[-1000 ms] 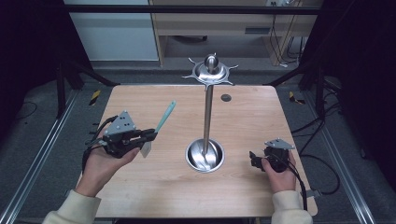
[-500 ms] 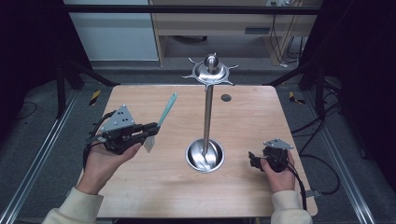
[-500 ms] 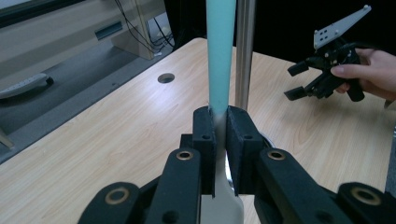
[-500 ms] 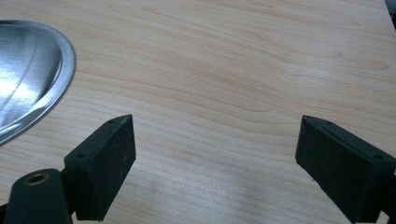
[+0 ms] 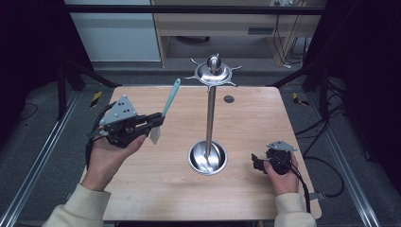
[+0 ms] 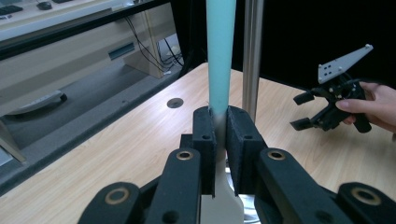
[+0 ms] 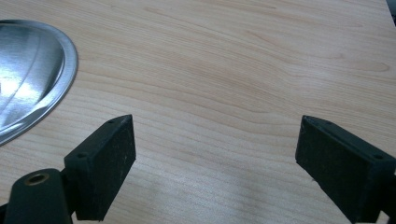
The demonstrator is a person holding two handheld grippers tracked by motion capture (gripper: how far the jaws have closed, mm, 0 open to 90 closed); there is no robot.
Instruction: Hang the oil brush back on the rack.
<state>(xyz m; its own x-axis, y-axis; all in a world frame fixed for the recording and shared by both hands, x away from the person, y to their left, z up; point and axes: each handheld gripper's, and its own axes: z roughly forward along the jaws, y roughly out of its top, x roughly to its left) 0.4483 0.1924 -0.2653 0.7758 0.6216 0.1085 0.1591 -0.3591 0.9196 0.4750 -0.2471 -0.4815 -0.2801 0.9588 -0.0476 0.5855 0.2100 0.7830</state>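
My left gripper (image 5: 158, 121) is shut on a spatula (image 5: 169, 98) at the neck, where its teal handle meets the pale blade. The handle points up and away and the blade hangs below the jaws, above the table's left half. In the left gripper view the pads (image 6: 205, 137) pinch the spatula (image 6: 220, 56) just in front of a steel pole (image 6: 252, 51). That pole belongs to a utensil stand (image 5: 210, 118) with a round base (image 5: 207, 157) and a hooked crown (image 5: 213, 73). My right gripper (image 5: 256, 163) rests at the table's right, open and holding nothing (image 7: 215, 149).
The wooden table (image 5: 246, 123) has a small round grommet hole (image 5: 229, 99) behind the stand. The stand's shiny base (image 7: 28, 70) lies just left of my right gripper. Dark frame rails run along both sides of the table, and cables lie on the floor.
My left hand has lifted the spatula higher and carried it a little farther up the picture. The right hand has kept still.
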